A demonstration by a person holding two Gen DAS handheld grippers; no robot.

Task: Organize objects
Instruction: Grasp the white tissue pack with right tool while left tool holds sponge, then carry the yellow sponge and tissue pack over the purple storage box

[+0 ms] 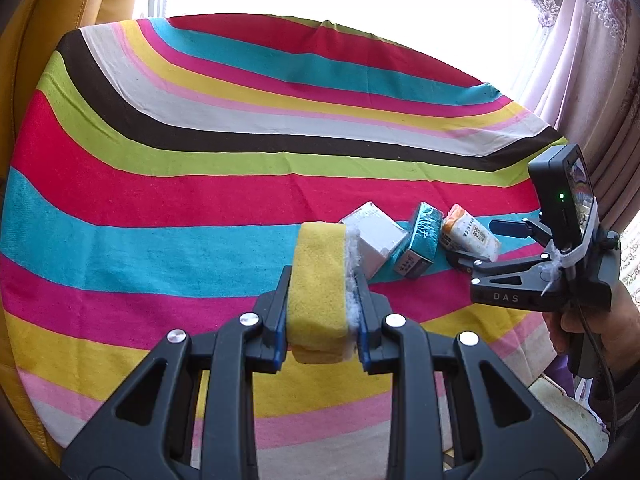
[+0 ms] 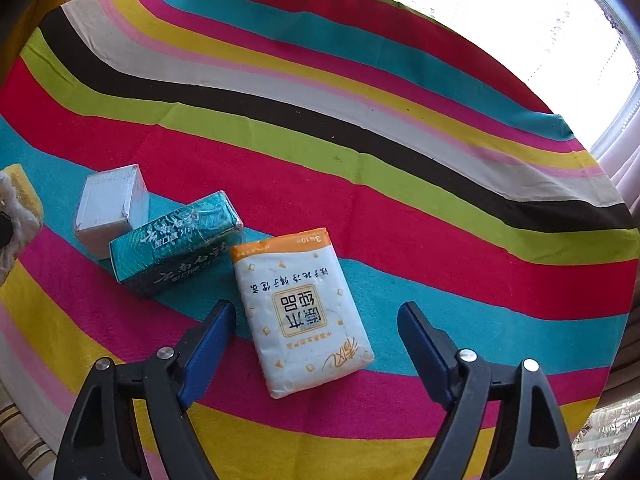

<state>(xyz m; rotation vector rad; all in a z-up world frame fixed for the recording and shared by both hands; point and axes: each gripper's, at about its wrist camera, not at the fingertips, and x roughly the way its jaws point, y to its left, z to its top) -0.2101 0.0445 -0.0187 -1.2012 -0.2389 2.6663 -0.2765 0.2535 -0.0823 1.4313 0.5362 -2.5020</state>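
A yellow sponge (image 1: 319, 292) is being held clamped in the left gripper (image 1: 320, 320) above the striped cloth (image 1: 160, 200), while the tissue pack (image 2: 303, 312), lying beside the teal box (image 2: 176, 242) and white box (image 2: 110, 208), is being straddled, ungripped, by the wide-open right gripper (image 2: 316, 344), so sorting is judged barely begun.
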